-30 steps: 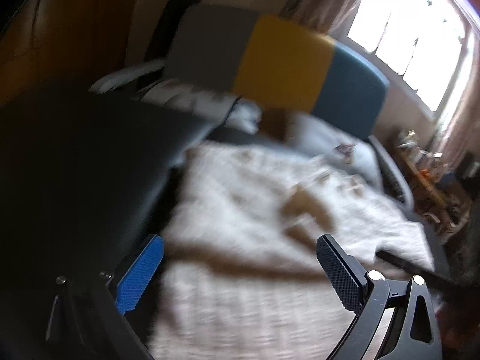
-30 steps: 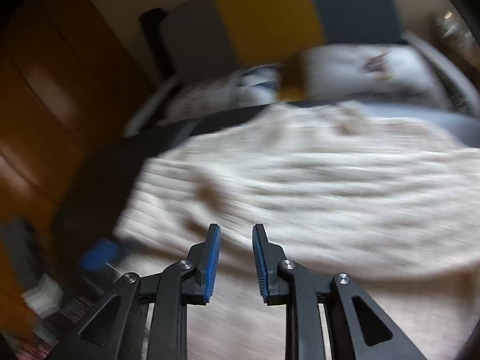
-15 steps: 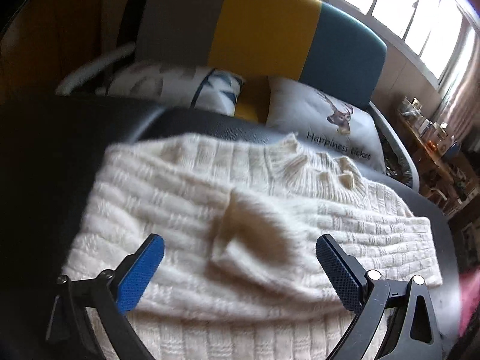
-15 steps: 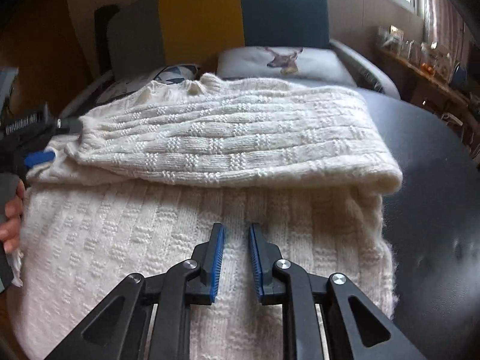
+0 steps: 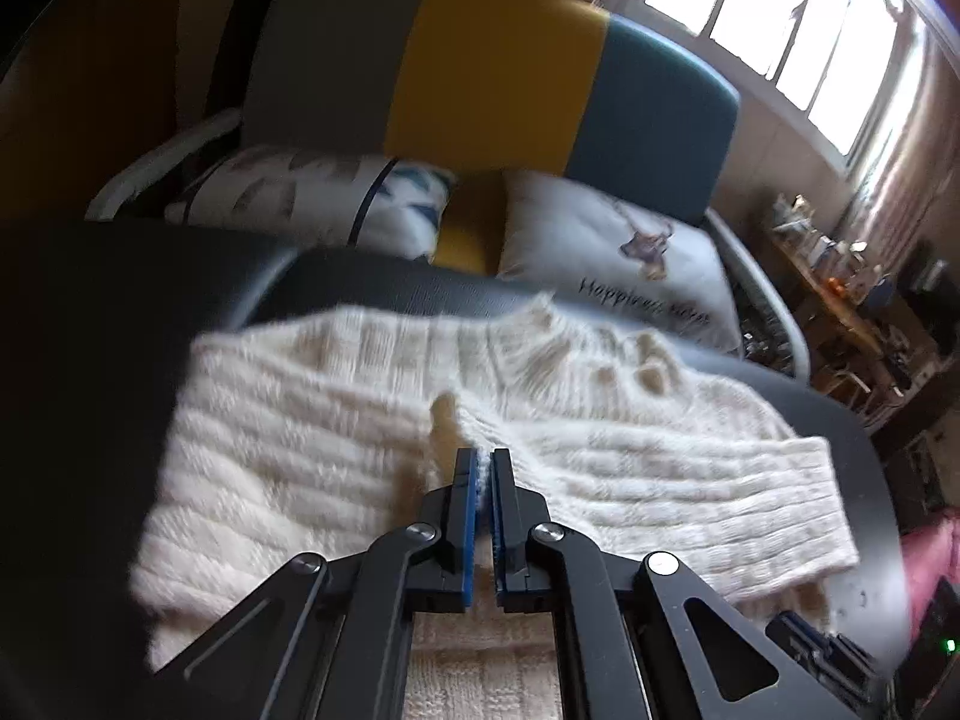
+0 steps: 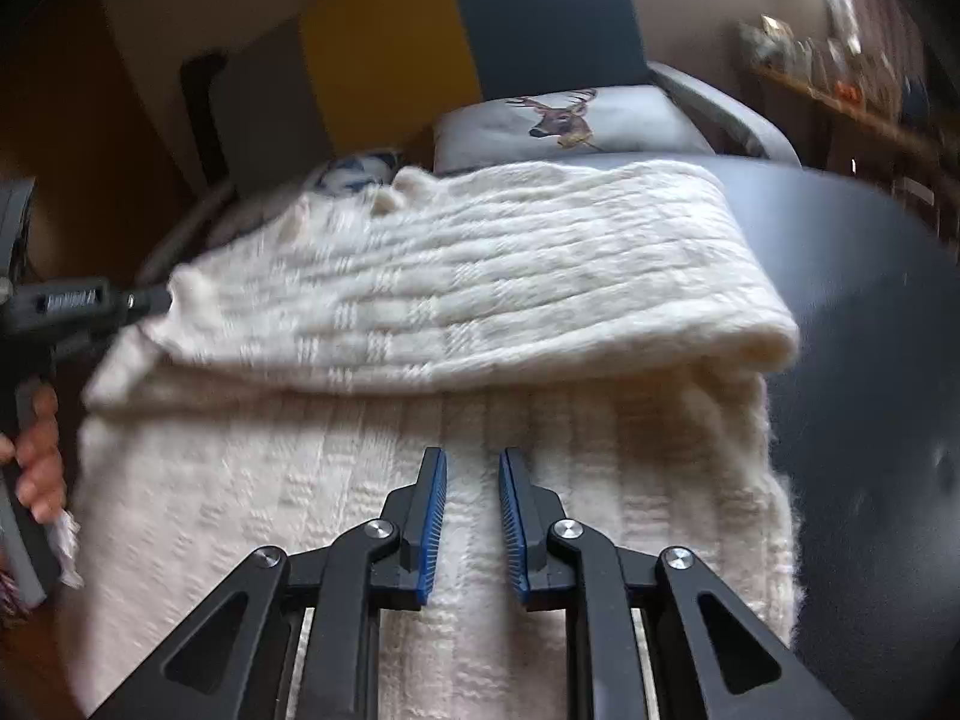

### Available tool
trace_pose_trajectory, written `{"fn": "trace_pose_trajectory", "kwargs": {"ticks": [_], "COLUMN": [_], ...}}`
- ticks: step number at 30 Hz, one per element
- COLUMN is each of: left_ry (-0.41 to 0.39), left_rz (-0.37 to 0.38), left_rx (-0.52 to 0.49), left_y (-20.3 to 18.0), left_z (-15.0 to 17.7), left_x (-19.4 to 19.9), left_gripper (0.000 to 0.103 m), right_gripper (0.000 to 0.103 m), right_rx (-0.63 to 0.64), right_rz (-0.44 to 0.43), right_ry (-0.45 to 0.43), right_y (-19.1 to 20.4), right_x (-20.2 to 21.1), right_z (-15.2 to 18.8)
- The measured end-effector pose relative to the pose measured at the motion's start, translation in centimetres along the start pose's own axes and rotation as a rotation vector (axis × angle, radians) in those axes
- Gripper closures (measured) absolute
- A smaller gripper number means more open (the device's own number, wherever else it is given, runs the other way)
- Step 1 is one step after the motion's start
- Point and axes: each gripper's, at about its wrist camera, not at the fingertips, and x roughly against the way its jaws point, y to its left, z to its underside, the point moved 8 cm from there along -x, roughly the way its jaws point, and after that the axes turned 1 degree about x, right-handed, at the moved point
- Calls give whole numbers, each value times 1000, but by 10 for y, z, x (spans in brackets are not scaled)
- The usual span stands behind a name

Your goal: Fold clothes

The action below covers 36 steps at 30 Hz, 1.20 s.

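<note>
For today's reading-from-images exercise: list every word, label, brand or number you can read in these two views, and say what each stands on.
"Happiness" then a second word too blurred to read: dark script on the deer cushion, left wrist view.
Raised lettering on the side of the left gripper, right wrist view: too small and blurred to read.
Cream sweater, headboard: no text seen.
Shelf items by the window: labels too small to read.

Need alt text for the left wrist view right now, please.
The left gripper is shut on a fold of the cream knit sweater lying on a dark table. Behind are two cushions and a grey, yellow and teal chair back.
</note>
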Motion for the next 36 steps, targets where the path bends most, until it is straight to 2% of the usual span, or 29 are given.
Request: {"fn": "trace_pose_trajectory", "kwargs": {"ticks": [3,6,10,15,19,24,29,30,33,35,36], "left_ry": [-22,-45,-93,-135,-98,-18,-47,-46,-46,-49,-50], "left_rz": [37,68,94,69,1,-76,-56,-50,-8,11,15], "left_rx": [18,34,42,38,32,17,-4,0,41,63,67], "left_y": [-2,-4,-1,19,44,67,65,65,71,73,74], "left_z": [-11,-21,-33,-46,-30,17,36,37,37,36,36], "left_x": [10,18,32,41,25,-10,-12,-12,-13,-14,-14], "left_gripper": [99,99,99,99,99,99,97,96,94,94,93], "right_gripper": [87,94,97,98,101,101,101,98,97,96,88], "right_rx": [-33,-51,-56,-98,-129,-148,-149,-148,-110,-40,-1], "right_rz": [40,81,149,207,210,223,251,247,155,115,110], "right_ry": [-16,-17,-46,-26,-21,-24,-18,-12,9,-28,-62], "right_y": [-21,-40,-60,-83,-92,-94,-95,-93,-69,-48,-39], "right_x": [5,6,8,1,-5,-7,-6,-4,17,38,47], "right_z": [-7,-14,-29,-36,-32,-31,-30,-30,-29,-34,-41]}}
